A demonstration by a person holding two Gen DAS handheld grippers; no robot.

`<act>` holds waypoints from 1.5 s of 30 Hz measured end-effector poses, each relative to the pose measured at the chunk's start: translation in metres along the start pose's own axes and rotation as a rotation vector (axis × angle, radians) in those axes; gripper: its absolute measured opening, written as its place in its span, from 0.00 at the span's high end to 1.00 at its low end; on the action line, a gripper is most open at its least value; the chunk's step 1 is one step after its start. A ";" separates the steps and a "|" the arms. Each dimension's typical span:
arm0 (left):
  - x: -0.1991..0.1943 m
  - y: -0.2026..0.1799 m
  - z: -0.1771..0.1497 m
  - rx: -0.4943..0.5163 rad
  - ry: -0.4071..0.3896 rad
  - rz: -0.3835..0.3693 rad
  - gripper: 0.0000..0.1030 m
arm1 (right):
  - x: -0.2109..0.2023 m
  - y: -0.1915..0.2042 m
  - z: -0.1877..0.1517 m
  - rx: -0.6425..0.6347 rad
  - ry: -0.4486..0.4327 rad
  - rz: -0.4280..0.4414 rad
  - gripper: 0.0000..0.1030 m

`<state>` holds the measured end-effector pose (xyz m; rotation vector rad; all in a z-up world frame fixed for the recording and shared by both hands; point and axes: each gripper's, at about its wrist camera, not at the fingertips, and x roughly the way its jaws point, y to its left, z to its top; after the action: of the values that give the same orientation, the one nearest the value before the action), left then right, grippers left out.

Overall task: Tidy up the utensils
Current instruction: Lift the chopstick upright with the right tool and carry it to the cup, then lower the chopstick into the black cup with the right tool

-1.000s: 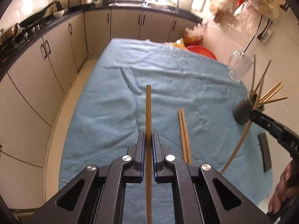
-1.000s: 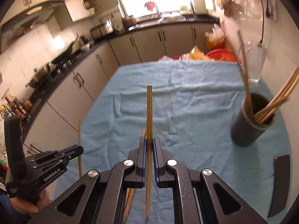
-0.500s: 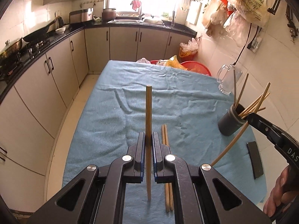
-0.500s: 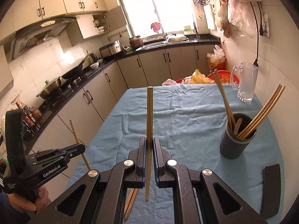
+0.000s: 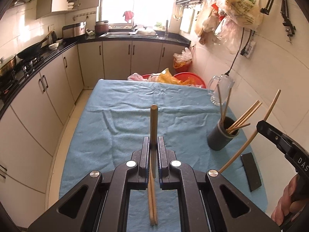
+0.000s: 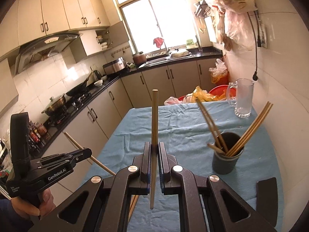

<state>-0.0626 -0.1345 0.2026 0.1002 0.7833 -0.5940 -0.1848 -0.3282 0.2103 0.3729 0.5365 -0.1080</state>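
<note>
My left gripper (image 5: 154, 141) is shut on a wooden chopstick (image 5: 154, 121) that stands up above the blue tablecloth (image 5: 125, 119). My right gripper (image 6: 154, 147) is shut on another chopstick (image 6: 154, 116), also upright. A dark holder cup (image 6: 227, 161) with several chopsticks stands at the right of the table; the left wrist view has the same cup (image 5: 222, 135). Two loose chopsticks (image 5: 152, 203) lie on the cloth beneath my left gripper. In the left wrist view the right gripper (image 5: 259, 124) hovers beside the cup. In the right wrist view the left gripper (image 6: 87, 152) sits at the lower left.
A glass mug (image 6: 243, 98) stands at the table's far right corner. A black phone (image 5: 251, 171) lies near the right edge. Red basins and plastic bags (image 5: 173, 78) sit beyond the far edge. Kitchen cabinets (image 5: 48, 89) run along the left, and bags hang on the right wall.
Both grippers have risen and tilted up with their chopsticks, so more of the kitchen shows. The loose pair on the cloth now lies under my left gripper.
</note>
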 end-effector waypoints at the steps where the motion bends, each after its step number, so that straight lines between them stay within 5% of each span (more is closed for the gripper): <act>1: 0.000 -0.004 0.002 0.004 -0.002 -0.005 0.94 | -0.003 -0.003 0.001 0.004 -0.005 -0.004 0.93; 45: 0.001 -0.121 0.059 0.196 -0.056 -0.111 0.94 | -0.104 -0.124 0.003 0.213 -0.151 -0.195 0.93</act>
<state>-0.0898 -0.2535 0.2601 0.2200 0.6780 -0.7758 -0.2970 -0.4442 0.2271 0.5149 0.4112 -0.3803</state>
